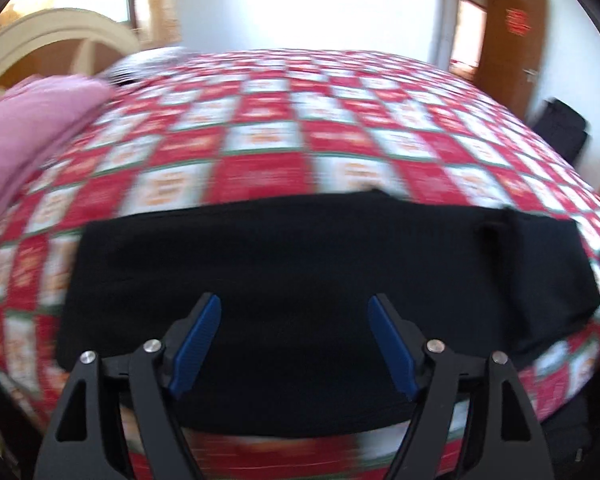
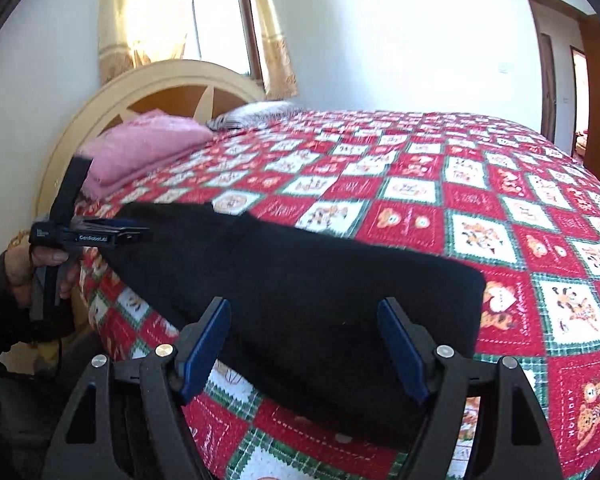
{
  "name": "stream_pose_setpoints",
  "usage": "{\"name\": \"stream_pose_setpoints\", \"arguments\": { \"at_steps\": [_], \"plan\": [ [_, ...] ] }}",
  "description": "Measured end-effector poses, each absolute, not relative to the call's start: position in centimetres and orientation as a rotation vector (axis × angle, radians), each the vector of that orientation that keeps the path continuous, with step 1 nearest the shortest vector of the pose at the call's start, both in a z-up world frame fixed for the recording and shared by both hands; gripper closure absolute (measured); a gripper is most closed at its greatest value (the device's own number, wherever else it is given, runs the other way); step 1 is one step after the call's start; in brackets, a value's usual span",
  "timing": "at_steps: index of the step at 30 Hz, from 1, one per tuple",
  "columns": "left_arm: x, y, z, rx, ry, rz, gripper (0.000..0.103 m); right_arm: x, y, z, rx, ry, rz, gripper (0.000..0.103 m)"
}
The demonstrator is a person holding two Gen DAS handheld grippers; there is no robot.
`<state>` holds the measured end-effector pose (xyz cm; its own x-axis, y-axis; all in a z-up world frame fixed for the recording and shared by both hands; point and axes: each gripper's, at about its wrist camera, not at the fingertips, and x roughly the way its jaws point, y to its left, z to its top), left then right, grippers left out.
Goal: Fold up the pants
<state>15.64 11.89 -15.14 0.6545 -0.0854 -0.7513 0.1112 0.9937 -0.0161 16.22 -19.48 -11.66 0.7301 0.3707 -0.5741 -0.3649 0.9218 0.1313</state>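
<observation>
Black pants (image 1: 300, 264) lie flat as a long band across the near edge of the bed; they also show in the right wrist view (image 2: 308, 300). My left gripper (image 1: 296, 312) is open and empty, its blue pads just above the near part of the pants. It also shows from the side in the right wrist view (image 2: 140, 234), at the far left end of the pants. My right gripper (image 2: 304, 316) is open and empty over the pants' near right part.
The bed has a red, white and green checked quilt (image 2: 440, 208). Folded pink cloth (image 2: 148, 144) lies by the cream headboard (image 2: 172, 80). A grey striped item (image 2: 256, 114) lies beside it. A brown door (image 1: 512, 40) and a dark bag (image 1: 560, 128) stand at right.
</observation>
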Motion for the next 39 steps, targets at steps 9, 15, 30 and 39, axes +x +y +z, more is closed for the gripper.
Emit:
{"name": "stream_pose_setpoints", "arguments": {
  "at_steps": [9, 15, 30, 39],
  "plan": [
    [16.4, 25.0, -15.6, -0.181, 0.81, 0.067, 0.024, 16.1, -18.8, -12.1, -0.017, 0.641, 0.397, 0.026],
    [17.5, 26.1, -17.7, -0.347, 0.849, -0.015, 0.047, 16.2, -18.8, -12.4, -0.021, 0.648, 0.385, 0.026],
    [16.7, 25.3, -17.7, -0.351, 0.836, -0.064, 0.079, 16.0, -18.2, -12.6, -0.043, 0.653, 0.395, 0.026],
    [15.0, 25.4, -14.0, -0.466, 0.719, -0.168, 0.081, 16.0, -18.5, -12.4, -0.037, 0.642, 0.379, 0.026]
  ]
}}
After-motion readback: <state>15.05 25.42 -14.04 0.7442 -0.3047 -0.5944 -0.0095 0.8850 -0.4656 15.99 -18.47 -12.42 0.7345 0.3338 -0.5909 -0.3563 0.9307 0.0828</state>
